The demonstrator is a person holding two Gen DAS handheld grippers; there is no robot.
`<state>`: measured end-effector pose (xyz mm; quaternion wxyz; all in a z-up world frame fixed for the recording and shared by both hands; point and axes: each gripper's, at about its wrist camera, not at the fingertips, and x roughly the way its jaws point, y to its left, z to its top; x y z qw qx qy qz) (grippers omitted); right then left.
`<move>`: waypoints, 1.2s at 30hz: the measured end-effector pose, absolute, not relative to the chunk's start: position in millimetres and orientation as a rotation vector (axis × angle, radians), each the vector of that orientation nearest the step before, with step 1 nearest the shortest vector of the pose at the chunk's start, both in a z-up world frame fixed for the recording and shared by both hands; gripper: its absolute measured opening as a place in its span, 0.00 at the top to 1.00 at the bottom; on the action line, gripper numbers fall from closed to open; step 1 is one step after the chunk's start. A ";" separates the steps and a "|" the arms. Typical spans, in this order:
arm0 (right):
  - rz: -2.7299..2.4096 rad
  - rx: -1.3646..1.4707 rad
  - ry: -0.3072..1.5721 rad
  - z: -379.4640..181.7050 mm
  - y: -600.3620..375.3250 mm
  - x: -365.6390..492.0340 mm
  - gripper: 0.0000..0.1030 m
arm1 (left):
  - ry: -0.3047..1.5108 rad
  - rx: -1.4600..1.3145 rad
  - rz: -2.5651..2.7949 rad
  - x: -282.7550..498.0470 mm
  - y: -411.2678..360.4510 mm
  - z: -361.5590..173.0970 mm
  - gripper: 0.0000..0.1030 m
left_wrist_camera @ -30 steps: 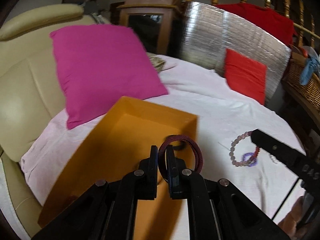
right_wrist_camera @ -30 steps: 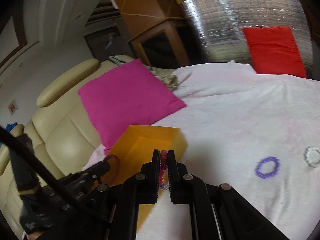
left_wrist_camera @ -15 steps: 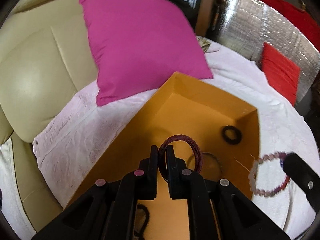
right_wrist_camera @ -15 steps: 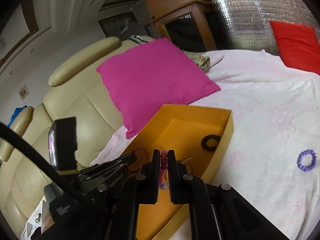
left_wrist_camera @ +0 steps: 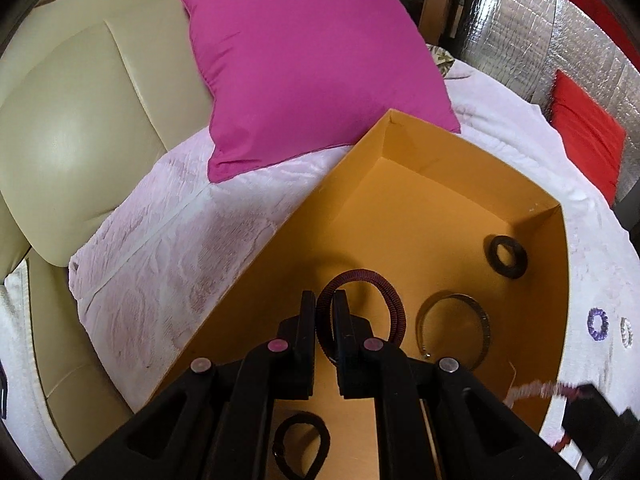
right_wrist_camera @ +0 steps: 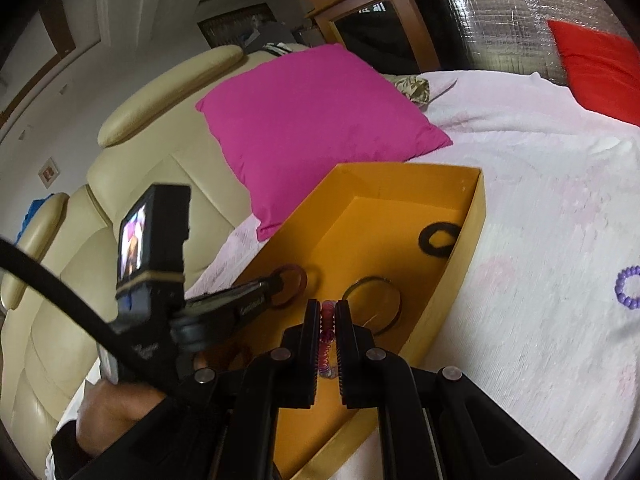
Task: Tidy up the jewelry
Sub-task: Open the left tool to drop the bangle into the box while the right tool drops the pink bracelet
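Observation:
My left gripper (left_wrist_camera: 324, 300) is shut on a dark red corded bracelet (left_wrist_camera: 384, 292) and holds it over the open orange box (left_wrist_camera: 424, 148). My right gripper (right_wrist_camera: 328, 312) is shut on a pink beaded bracelet (right_wrist_camera: 327, 322) above the box's near part (right_wrist_camera: 478, 216). In the right wrist view the left gripper (right_wrist_camera: 280, 280) and its bracelet (right_wrist_camera: 294, 286) hang over the box. Inside lie a black ring (left_wrist_camera: 506, 257), a metal bangle (left_wrist_camera: 456, 330) and a black hair tie (left_wrist_camera: 302, 446). The right gripper and its blurred beads (left_wrist_camera: 536, 390) show at lower right.
The box sits on a pale pink bedspread (left_wrist_camera: 160, 248). A magenta pillow (left_wrist_camera: 304, 60) leans on a cream headboard (left_wrist_camera: 80, 120) just behind it. A purple bead ring (right_wrist_camera: 626, 288) and a small clear ring (left_wrist_camera: 626, 332) lie on the bedspread right of the box. A red cushion (right_wrist_camera: 600, 68) is far right.
Both grippers have moved left from the bedspread to over the orange box, still holding their bracelets. The box's inside and its contents have come into view.

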<state>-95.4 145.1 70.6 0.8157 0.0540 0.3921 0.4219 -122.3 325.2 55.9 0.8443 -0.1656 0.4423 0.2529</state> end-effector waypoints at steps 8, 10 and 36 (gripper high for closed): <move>0.923 0.125 0.900 61.1 144.8 -99.6 0.91 | 0.979 -0.353 0.564 -118.6 330.2 46.9 0.92; 0.930 0.152 0.933 59.5 142.4 -97.3 0.91 | 0.986 -0.355 0.567 -118.0 329.8 46.0 0.89; 0.534 0.094 0.812 70.4 -37.0 -66.1 0.39 | 0.756 -0.120 0.692 -102.1 263.7 94.9 0.28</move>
